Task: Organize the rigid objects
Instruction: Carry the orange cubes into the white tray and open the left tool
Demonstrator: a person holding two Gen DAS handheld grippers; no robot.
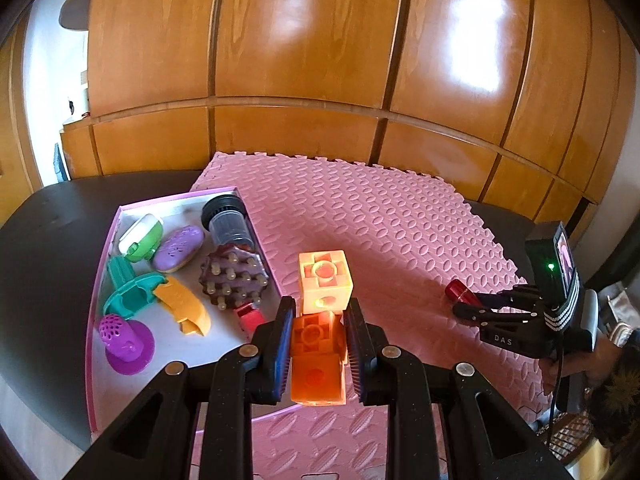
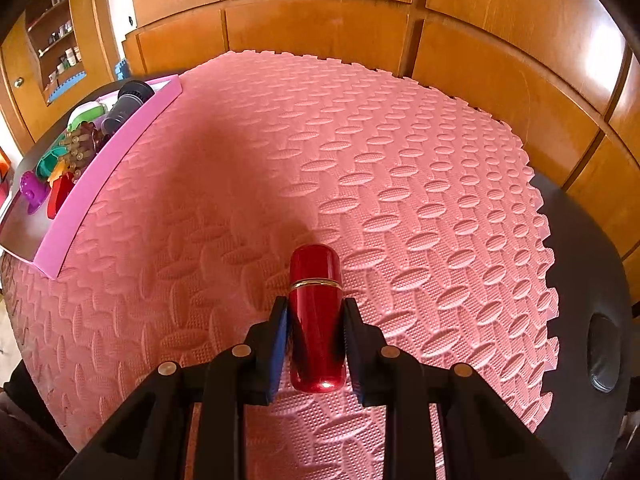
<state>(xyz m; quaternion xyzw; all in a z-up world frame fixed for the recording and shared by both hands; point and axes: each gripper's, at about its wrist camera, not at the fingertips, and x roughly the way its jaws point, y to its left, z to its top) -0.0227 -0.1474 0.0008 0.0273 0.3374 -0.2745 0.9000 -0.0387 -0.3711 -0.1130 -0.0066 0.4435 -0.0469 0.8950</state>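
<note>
Two grips: red capsule (image 2: 316, 320) lengthwise along right gripper (image 2: 316, 312), cap forward.

Pink foam mat (image 2: 400, 184) on dark table (image 1: 48, 240); wooden cabinet panels (image 1: 304, 40) behind.

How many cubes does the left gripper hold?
2. The orange cube sits between the left gripper's pads; the yellow cube is joined to its far end, above the mat.
</note>
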